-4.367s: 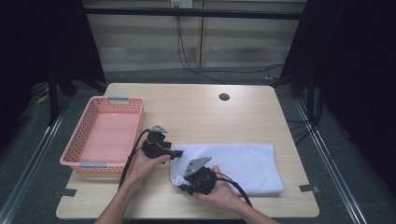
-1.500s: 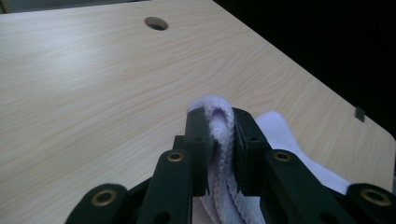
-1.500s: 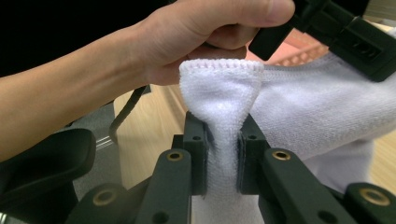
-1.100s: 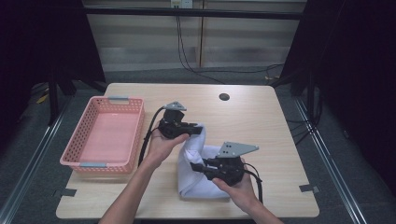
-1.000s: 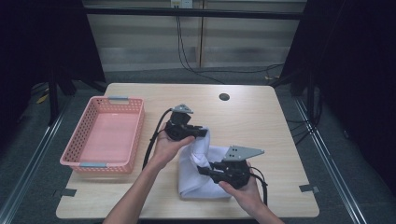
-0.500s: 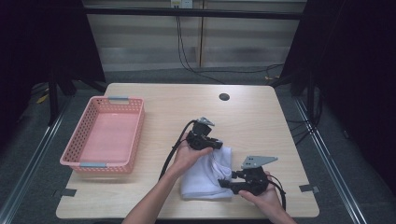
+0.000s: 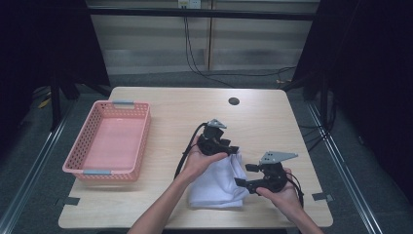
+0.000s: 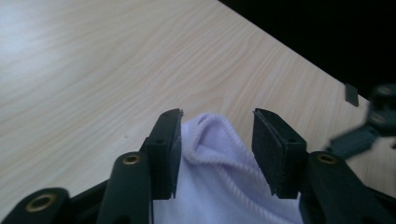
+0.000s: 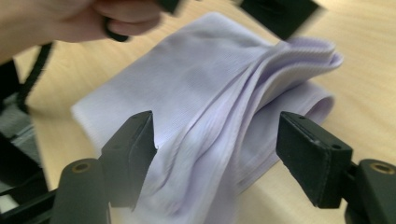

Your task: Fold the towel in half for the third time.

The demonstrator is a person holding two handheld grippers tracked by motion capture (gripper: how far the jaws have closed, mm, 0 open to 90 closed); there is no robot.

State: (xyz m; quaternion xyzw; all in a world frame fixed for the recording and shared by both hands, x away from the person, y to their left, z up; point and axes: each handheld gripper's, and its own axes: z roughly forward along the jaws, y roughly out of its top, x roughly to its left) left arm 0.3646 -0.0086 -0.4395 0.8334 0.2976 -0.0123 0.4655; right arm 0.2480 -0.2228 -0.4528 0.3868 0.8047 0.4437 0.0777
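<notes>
Since a few seconds ago, the cloth (image 7: 216, 181) has gone from lying spread along the bench's (image 7: 160, 107) front edge to a folded stack near the front right corner, and both hands have followed it there. Both sets of jaws have just been opening. The left hand-held gripper (image 8: 217, 140) stands half open with the cloth's far corner bunched between its pads, loose. The right hand-held gripper (image 9: 217, 154) is wide open astride the layered near edge, gripping nothing. The basket (image 7: 111, 141) sits empty by the left edge. If either pulls away snagging a hem, the layers could slide and the fold spring open.
</notes>
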